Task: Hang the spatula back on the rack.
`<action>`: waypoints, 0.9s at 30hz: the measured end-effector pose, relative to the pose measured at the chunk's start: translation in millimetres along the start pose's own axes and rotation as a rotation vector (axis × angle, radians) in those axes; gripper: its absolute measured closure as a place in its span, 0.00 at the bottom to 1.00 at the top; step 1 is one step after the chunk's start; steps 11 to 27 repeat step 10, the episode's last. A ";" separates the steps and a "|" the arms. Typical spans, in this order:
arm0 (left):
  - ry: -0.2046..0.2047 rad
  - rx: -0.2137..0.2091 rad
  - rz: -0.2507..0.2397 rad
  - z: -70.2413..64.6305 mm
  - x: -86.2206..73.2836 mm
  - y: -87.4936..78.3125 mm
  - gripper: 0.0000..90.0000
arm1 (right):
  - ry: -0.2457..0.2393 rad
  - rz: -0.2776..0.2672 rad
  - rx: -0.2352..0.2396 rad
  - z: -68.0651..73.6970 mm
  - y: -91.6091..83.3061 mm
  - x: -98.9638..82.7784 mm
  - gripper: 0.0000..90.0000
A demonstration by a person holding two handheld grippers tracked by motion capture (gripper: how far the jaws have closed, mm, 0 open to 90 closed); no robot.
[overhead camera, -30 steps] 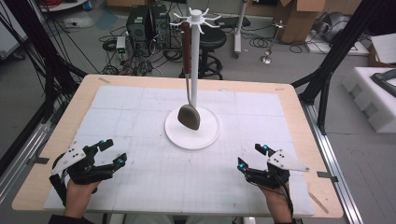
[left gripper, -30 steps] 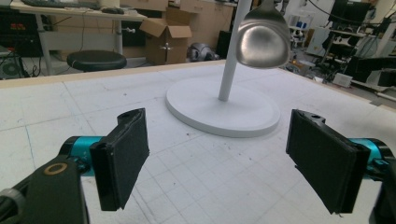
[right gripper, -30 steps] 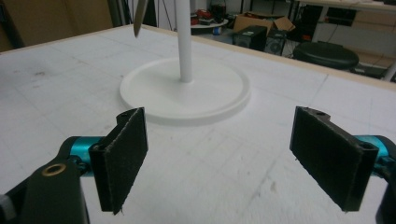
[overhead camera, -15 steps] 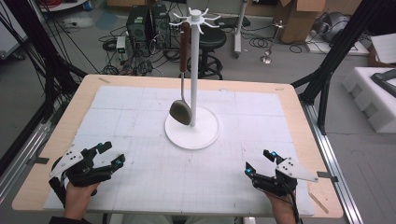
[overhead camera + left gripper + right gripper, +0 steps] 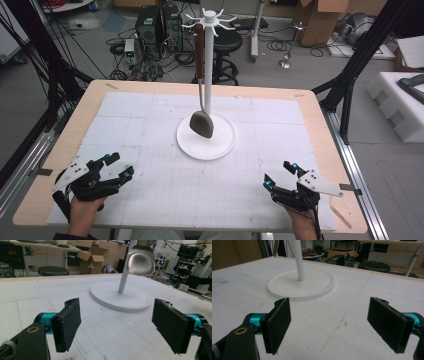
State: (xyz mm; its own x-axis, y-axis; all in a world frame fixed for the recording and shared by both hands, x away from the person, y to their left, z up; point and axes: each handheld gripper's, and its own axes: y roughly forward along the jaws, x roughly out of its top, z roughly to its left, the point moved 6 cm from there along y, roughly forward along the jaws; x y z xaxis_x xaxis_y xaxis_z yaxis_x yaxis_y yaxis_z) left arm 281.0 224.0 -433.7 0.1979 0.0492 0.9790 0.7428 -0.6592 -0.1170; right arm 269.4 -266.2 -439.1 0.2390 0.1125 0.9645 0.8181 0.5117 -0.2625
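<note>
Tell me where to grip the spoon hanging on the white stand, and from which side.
Probably the thin metal neck of the spoon, just above the bowl, approached from the left side: it hangs upright and free there, while the stand's post is close on its right. The round bowl would likely slip between flat pads.

Beyond the bench's far edge a black stool (image 5: 226,44) stands on the grey floor near two dark computer towers (image 5: 159,25) and tangled cables (image 5: 131,65); cardboard boxes (image 5: 320,19) sit farther right.
</note>
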 end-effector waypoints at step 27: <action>0.001 0.007 0.004 0.8 -0.7 0.1 0.26 | 0.005 0.004 0.004 -0.1 0.8 -1.2 0.20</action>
